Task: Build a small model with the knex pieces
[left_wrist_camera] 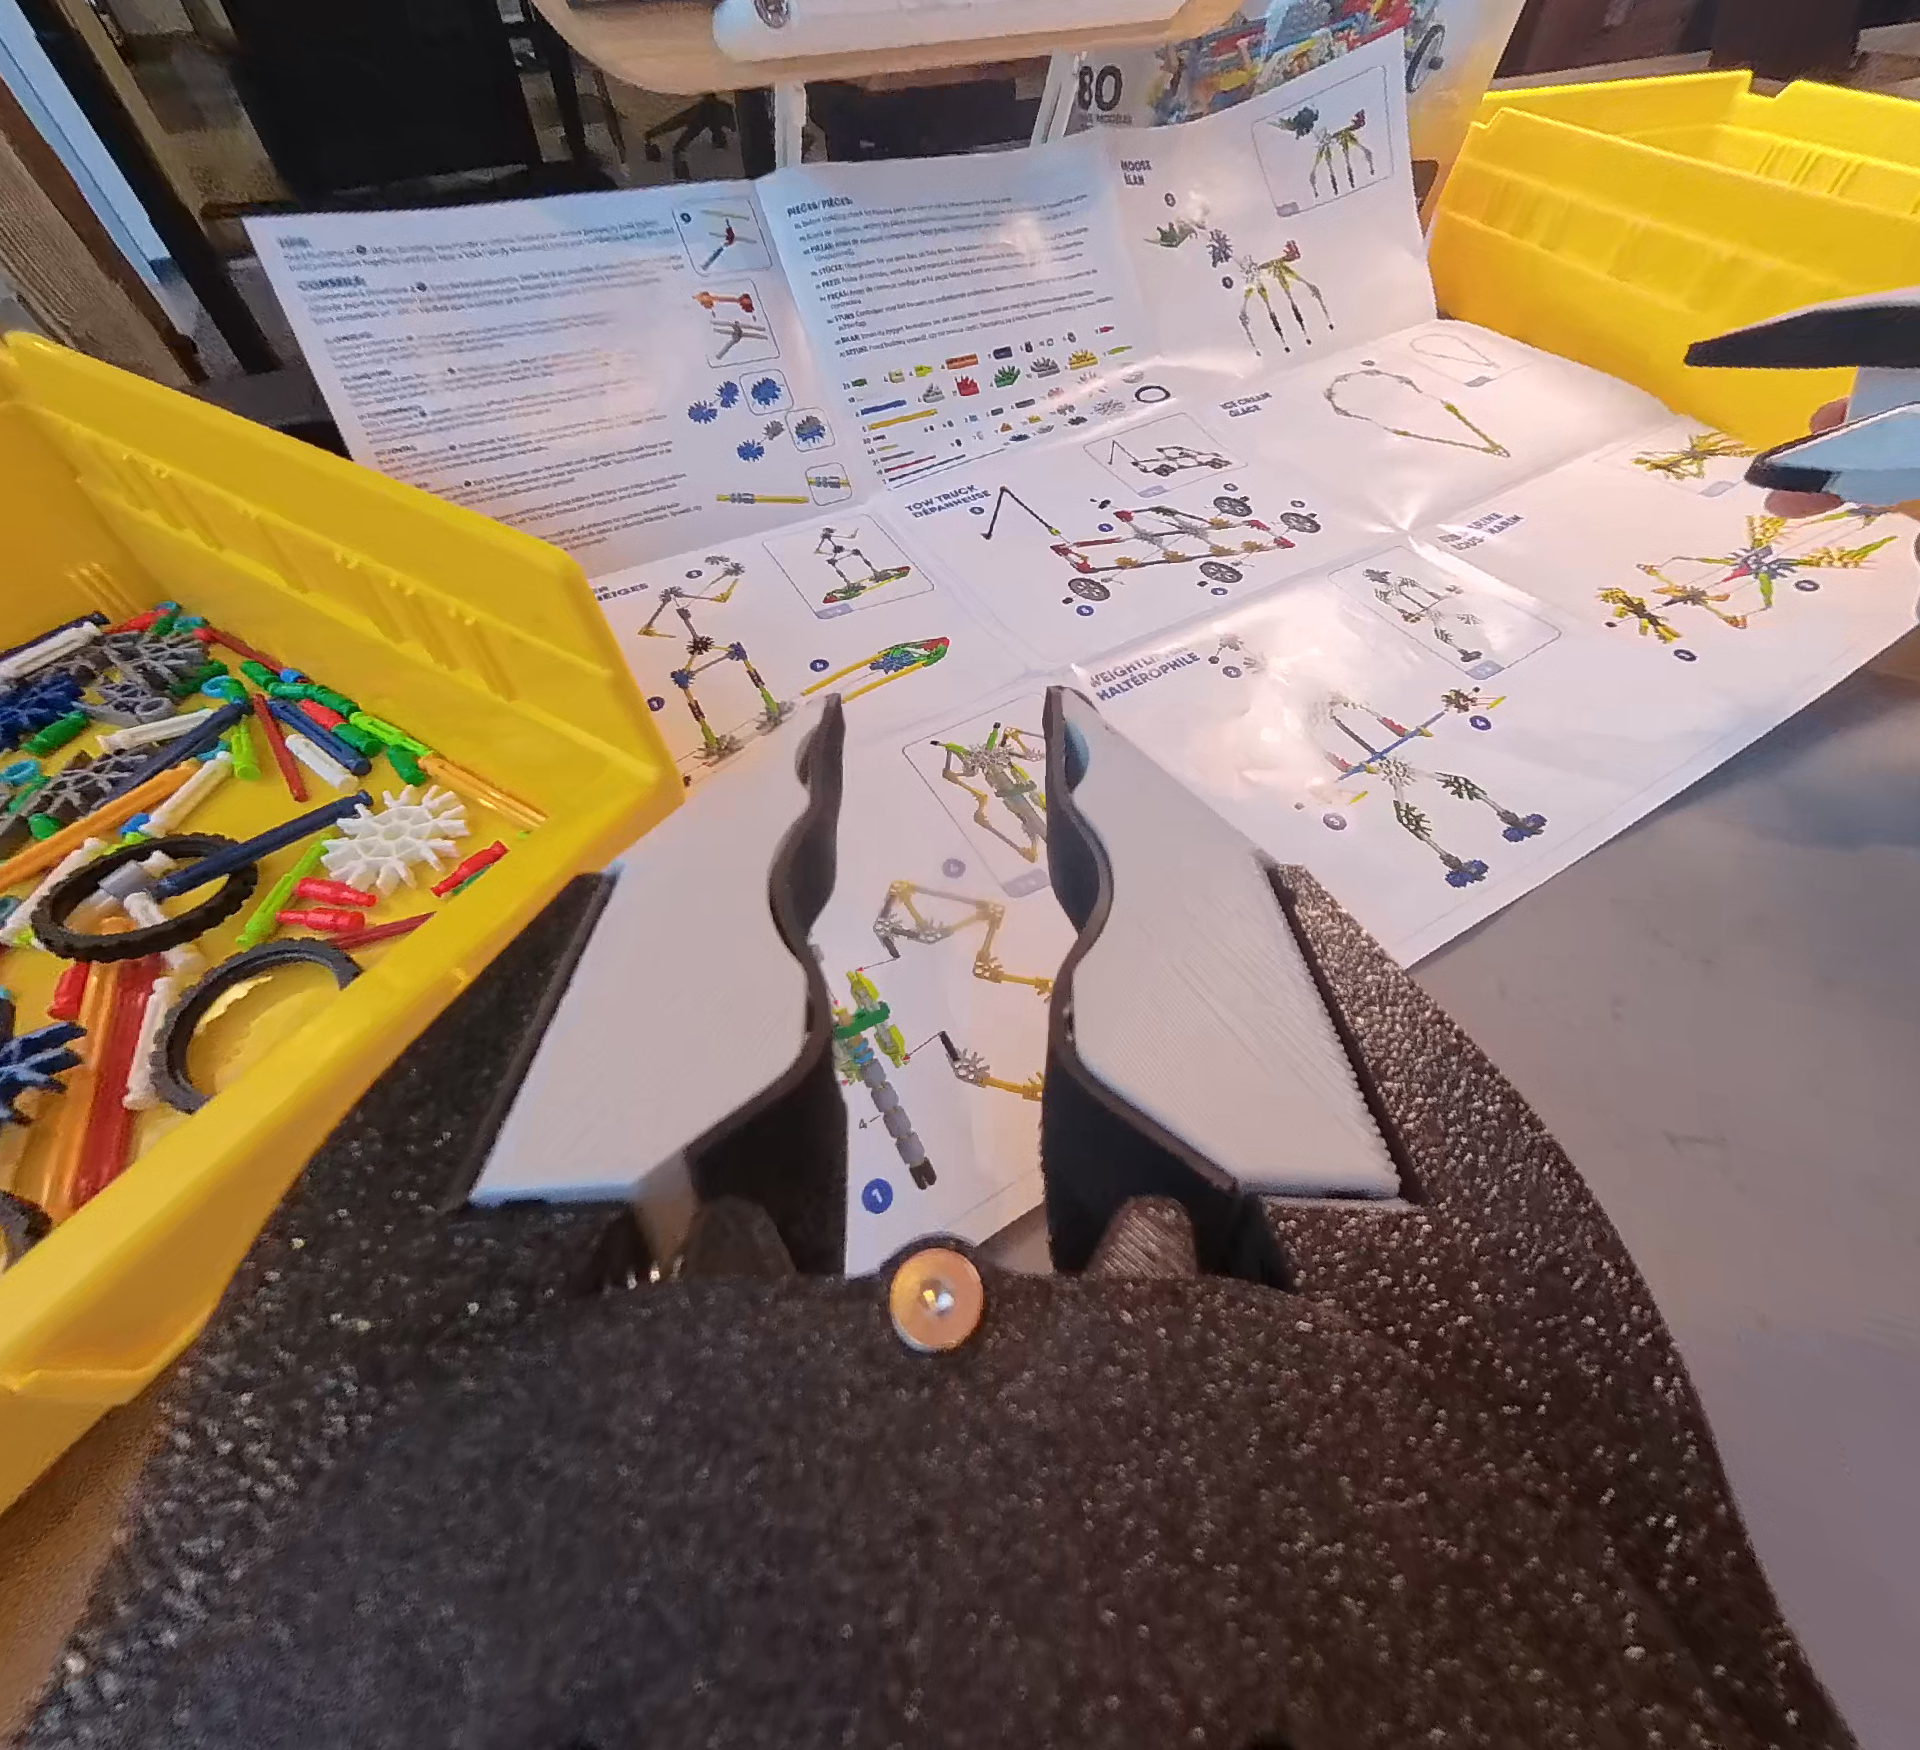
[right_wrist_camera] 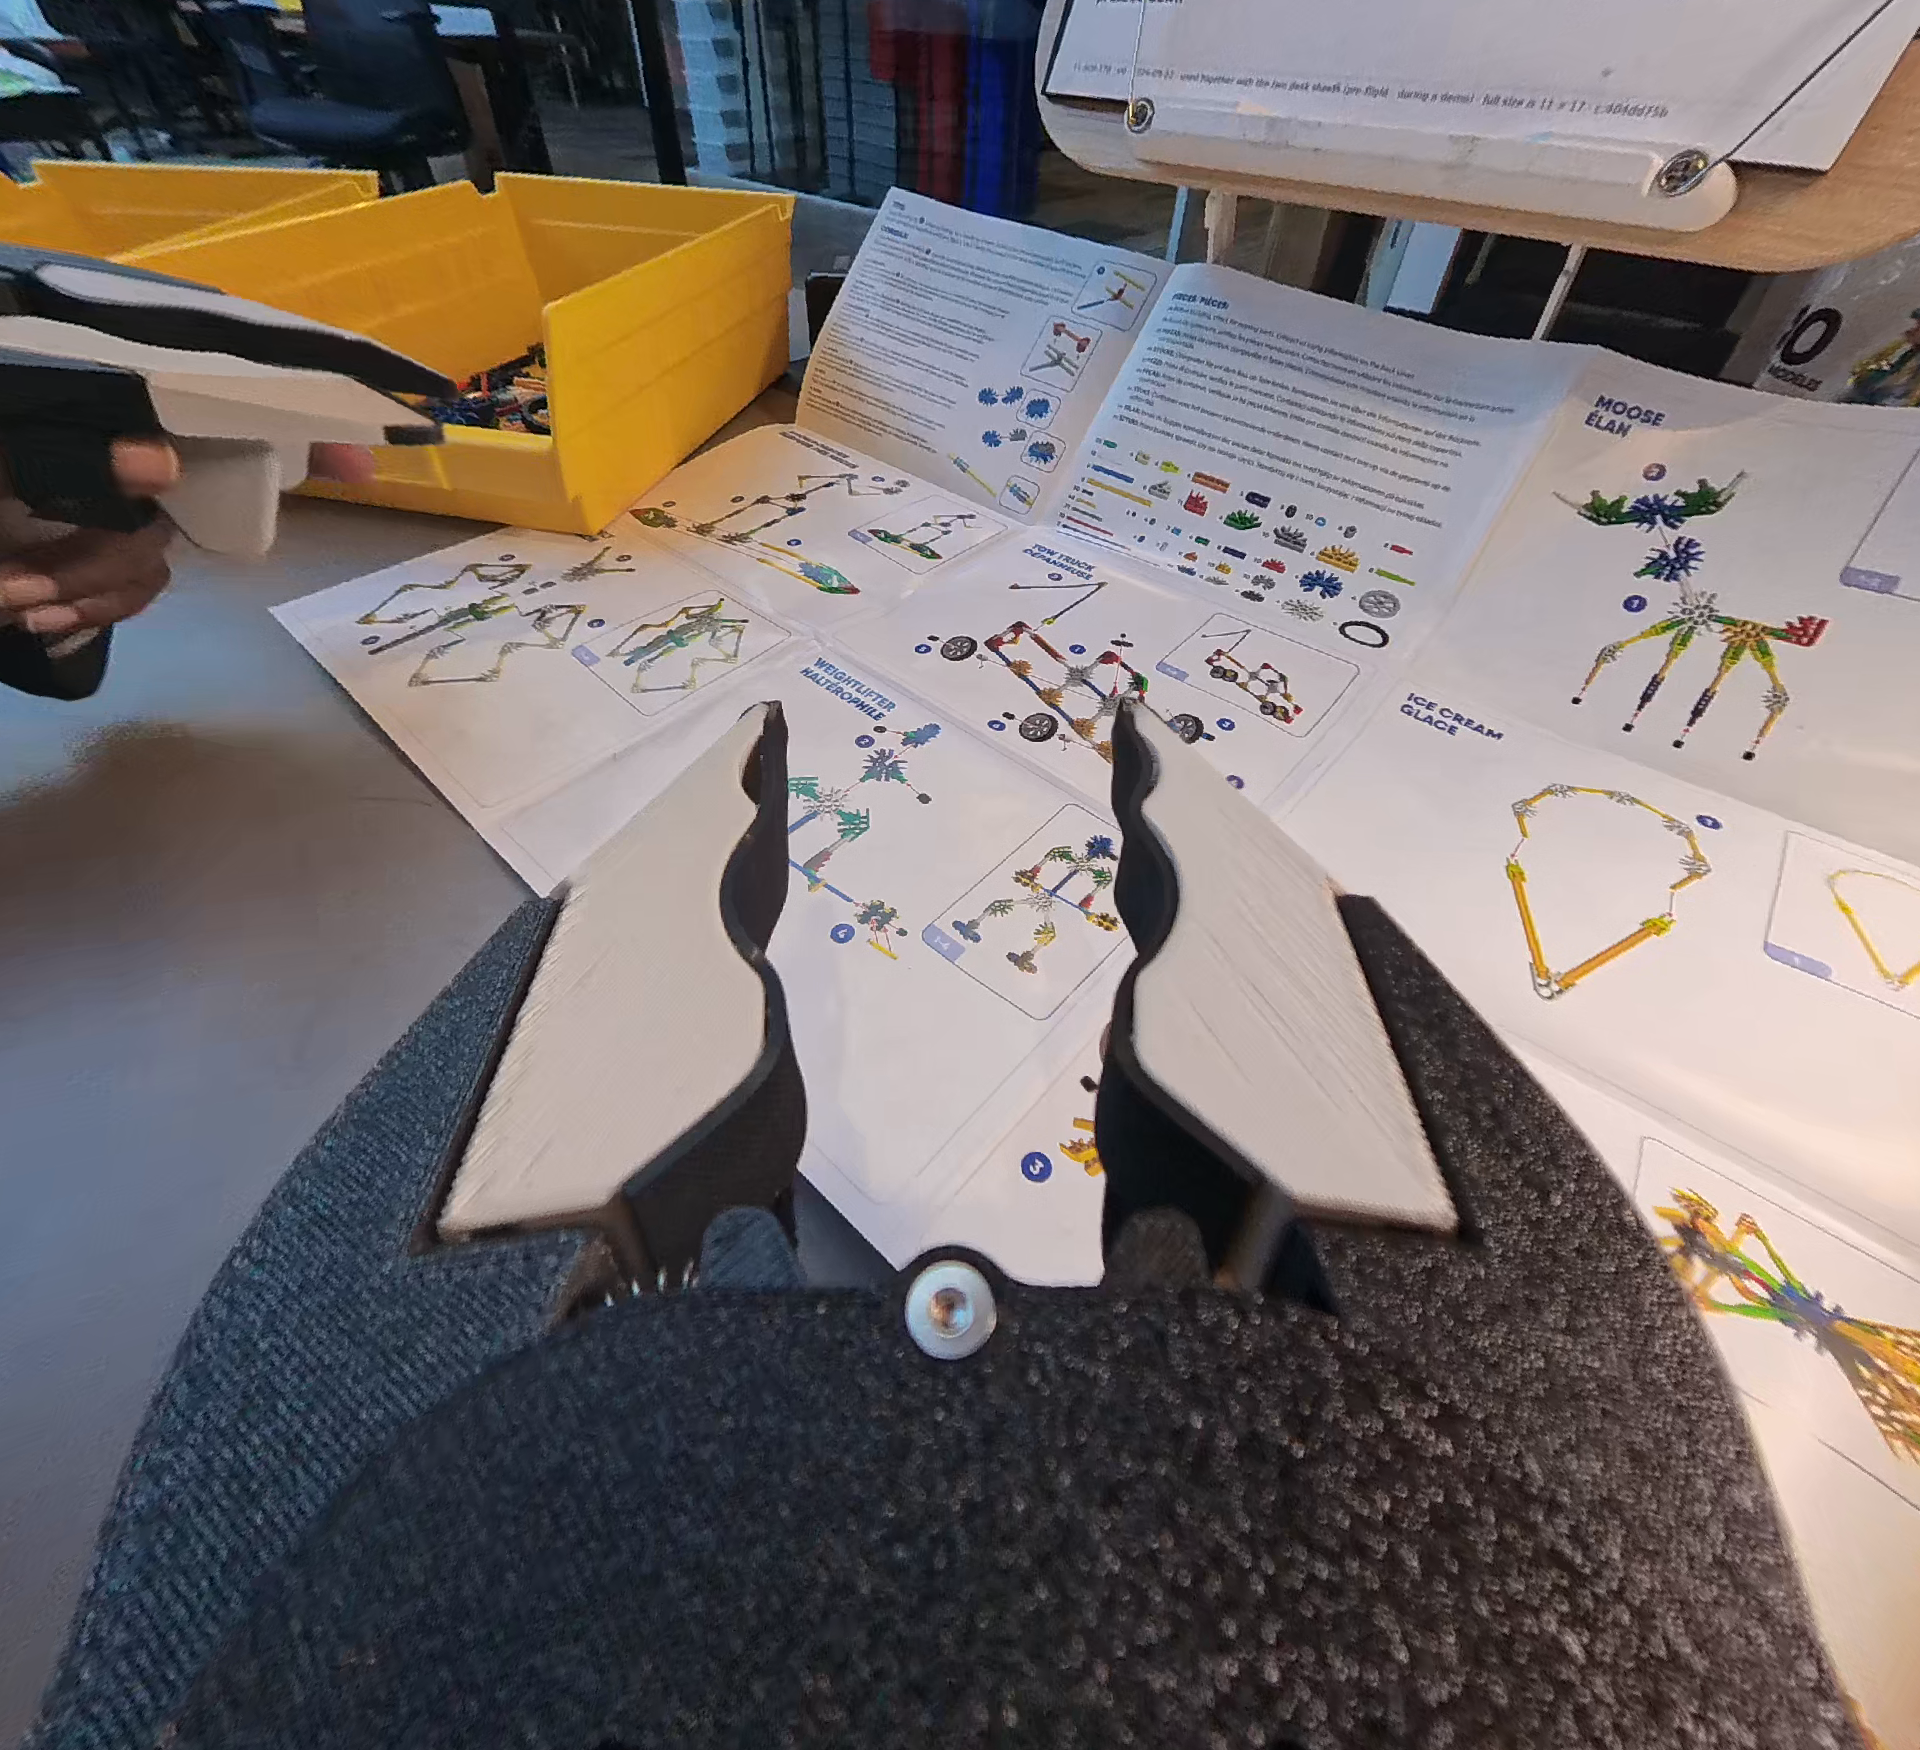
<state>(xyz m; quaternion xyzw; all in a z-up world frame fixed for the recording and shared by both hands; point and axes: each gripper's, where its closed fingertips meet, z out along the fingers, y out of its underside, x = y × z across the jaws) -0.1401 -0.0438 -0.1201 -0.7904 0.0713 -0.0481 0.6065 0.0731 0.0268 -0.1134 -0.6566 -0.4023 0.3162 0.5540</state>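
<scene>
left gripper (left_wrist_camera: 940, 713): wide open, empty, over instruction sheet (left_wrist_camera: 1143, 557)
right gripper (right_wrist_camera: 945, 724): open too, nothing held
yellow bin (left_wrist_camera: 343, 578): loose building pieces (left_wrist_camera: 208, 827)

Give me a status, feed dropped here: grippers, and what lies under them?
Left gripper open, empty. Right gripper open, empty. Both over unfolded instruction sheet. Yellow bin of building pieces left of it.
</scene>
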